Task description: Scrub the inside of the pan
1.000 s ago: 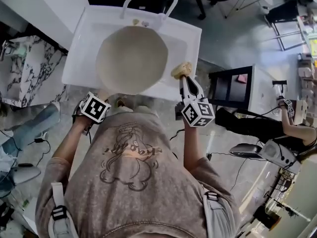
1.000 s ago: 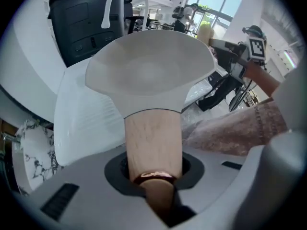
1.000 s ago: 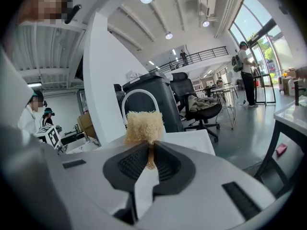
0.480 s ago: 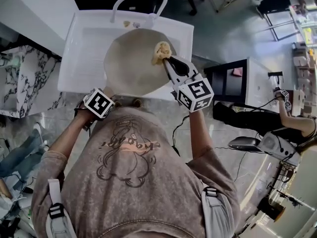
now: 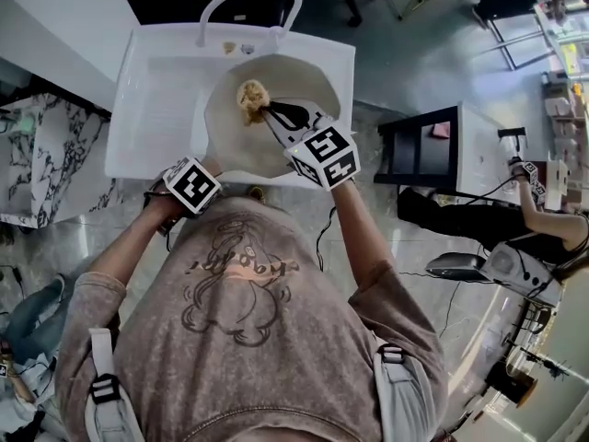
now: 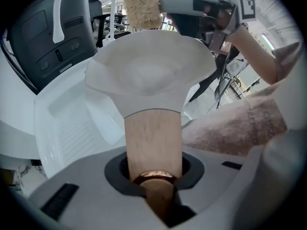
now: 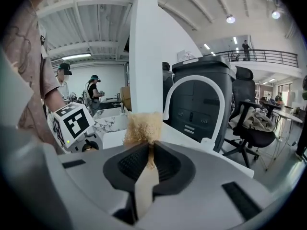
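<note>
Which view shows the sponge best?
The head view: the whole sponge sits against the pan's inside, held by the right gripper. The right gripper view shows it pinched between the jaws; the left gripper view crops it at the top.

No readable text or numbers; lettering printed on the person's shirt is too distorted to read.

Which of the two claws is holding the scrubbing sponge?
The right claw: its tips pinch the yellowish sponge over the inside of the pan. The left claw is shut on the pan's wooden handle instead.
</note>
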